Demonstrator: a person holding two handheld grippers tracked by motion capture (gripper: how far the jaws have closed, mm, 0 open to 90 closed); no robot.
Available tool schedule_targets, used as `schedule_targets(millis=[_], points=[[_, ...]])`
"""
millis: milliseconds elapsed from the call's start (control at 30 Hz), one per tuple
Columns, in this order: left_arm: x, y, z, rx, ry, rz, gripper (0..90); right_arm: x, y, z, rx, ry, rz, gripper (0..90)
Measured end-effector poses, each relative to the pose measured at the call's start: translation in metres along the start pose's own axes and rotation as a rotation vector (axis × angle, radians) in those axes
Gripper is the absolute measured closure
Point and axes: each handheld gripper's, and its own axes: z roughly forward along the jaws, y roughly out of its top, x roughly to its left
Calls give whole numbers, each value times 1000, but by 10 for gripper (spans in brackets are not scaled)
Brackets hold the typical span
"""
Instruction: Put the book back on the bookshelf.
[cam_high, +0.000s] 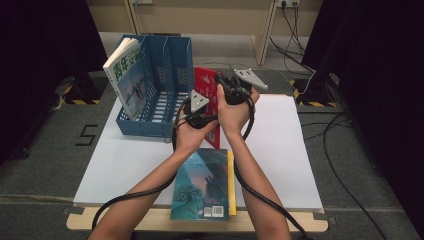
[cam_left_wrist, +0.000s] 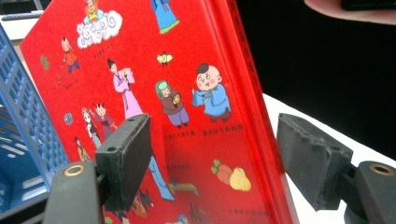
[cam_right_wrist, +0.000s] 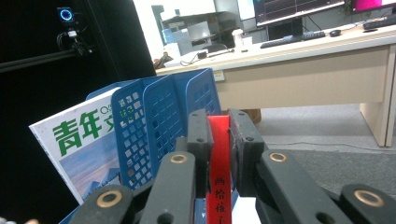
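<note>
A red picture book stands upright on the white table, just right of the blue file rack. My right gripper holds it from above. In the right gripper view the right gripper is shut on the book's thin red spine. My left gripper sits lower at the book's near side. In the left gripper view the left gripper stands open, with the cartoon cover between the jaws. The right pad stands apart from the book's edge.
A white-and-green magazine leans in the rack's left slot, and the other slots look empty. A teal book lies flat at the table's front edge on something yellow. Bare white tabletop lies to the right. Cables trail on the floor.
</note>
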Motion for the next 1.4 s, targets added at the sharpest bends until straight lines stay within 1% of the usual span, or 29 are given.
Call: schedule_targets(millis=[67,133,233,333,367,433,467,533,633,667,800,833,867,900,1033,1100,1133,1167,1233,1267,1300,1400], points=[[0,0,2,6,0,2,272,0,0,0,0,-3,-9,808],[0,0,4,12,13,11,276,1,0,1,1,-2,-4,808],[-1,0,5,13,23,14,282,2,0,1,-4,-6,-14,808],[-1,0,5,19,34,32,283,4,0,1,-2,-9,-7,808],[-1,0,5,19,35,36,287,5,0,0,-3,-10,-12,808],[0,0,5,12,37,34,309,6,1,-1,-11,-16,-20,808],[1,0,5,4,40,50,318,7,2,-2,-11,-17,-18,808],[2,0,5,3,45,54,343,8,3,-3,-15,-23,-28,808],[3,1,5,2,58,47,400,9,5,-5,-20,-30,-25,807],[2,0,4,9,63,28,414,9,5,-6,-22,-31,-29,807],[2,1,4,-1,85,15,471,12,7,-7,-26,-36,-19,806],[3,1,3,0,92,21,484,12,8,-8,-27,-39,-26,805],[3,1,3,3,100,21,498,13,8,-8,-25,-37,-20,805],[3,1,3,0,108,12,511,14,8,-9,-28,-39,-19,804],[6,1,3,5,133,16,546,16,9,-9,-26,-38,-22,803],[6,0,3,5,145,30,554,18,9,-8,-27,-40,-21,803],[6,1,3,-4,158,53,560,19,9,-8,-24,-44,-18,803],[5,0,3,-1,169,42,562,20,10,-8,-22,-46,-14,804],[5,1,5,-12,180,42,549,21,10,-6,-29,-52,-13,805],[5,1,6,-12,184,45,532,22,10,-6,-33,-55,-15,806],[5,2,7,-10,190,47,522,23,11,-6,-32,-58,-8,806],[6,2,9,4,201,53,536,23,11,-4,-29,-62,-3,806]])
